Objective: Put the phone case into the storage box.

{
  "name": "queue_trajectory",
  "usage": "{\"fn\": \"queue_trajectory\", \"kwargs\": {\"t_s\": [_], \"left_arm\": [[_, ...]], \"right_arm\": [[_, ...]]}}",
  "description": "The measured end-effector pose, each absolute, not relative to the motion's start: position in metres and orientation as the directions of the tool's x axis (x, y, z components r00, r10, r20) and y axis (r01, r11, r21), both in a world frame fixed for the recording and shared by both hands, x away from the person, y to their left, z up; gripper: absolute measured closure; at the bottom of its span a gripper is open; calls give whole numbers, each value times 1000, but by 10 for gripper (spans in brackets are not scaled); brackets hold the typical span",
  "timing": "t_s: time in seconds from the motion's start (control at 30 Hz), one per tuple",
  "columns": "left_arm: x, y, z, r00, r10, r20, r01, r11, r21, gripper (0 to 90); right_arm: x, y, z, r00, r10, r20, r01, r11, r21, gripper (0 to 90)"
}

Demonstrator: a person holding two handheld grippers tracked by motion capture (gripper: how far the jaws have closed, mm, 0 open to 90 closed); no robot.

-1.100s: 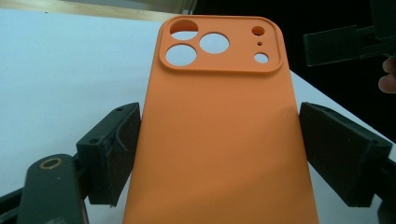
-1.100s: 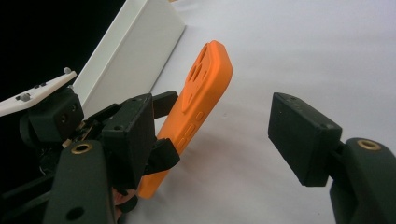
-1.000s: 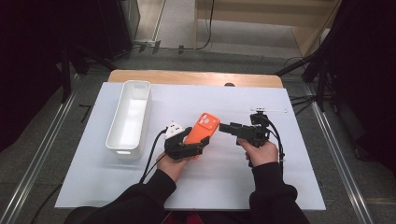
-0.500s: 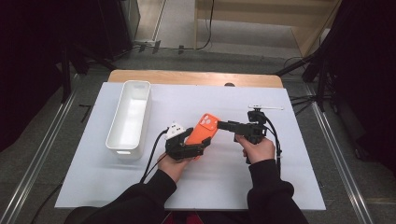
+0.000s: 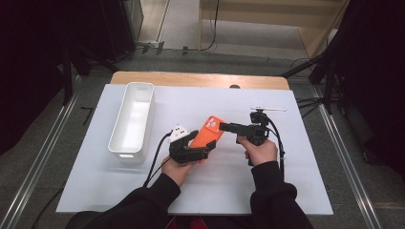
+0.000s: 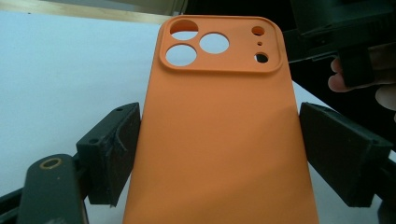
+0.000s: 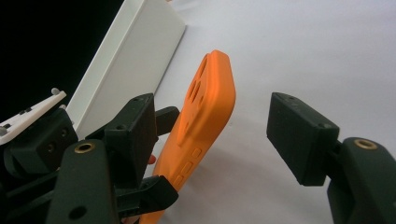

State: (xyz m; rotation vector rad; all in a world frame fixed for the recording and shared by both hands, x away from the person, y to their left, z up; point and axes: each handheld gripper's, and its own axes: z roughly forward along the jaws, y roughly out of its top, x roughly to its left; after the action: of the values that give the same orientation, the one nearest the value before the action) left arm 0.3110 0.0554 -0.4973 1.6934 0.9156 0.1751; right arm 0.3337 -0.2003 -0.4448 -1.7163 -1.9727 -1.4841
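Two grippers met mid-table. Left gripper clamped the orange case, raised as before; right gripper, jaws wide apart, had closed in on its top edge.

Count: 1 orange phone case, 1 white bin, 1 small white stick-like item near the far right of the bench, 2 tongs: left, right.
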Motion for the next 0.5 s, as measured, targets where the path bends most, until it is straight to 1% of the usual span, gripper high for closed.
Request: {"fn": "queue_trajectory", "kwargs": {"t_s": [0.13, 0.27, 0.4, 0.5], "left_arm": [[310, 54, -498, 686, 647, -333, 477, -54, 877, 157], [310, 54, -498, 689, 647, -326, 474, -62, 879, 157], [309, 54, -497, 688, 648, -325, 471, -58, 880, 157], [309, 53, -497, 688, 650, -321, 469, -61, 881, 157]], "right_arm": [[335, -198, -446, -340, 674, 656, 811, -143, 568, 327], [337, -198, -447, -333, 665, 668, 816, -153, 558, 352], [338, -198, -447, -324, 668, 670, 820, -155, 551, 383], [338, -198, -447, -313, 667, 676, 827, -158, 539, 435]]}}
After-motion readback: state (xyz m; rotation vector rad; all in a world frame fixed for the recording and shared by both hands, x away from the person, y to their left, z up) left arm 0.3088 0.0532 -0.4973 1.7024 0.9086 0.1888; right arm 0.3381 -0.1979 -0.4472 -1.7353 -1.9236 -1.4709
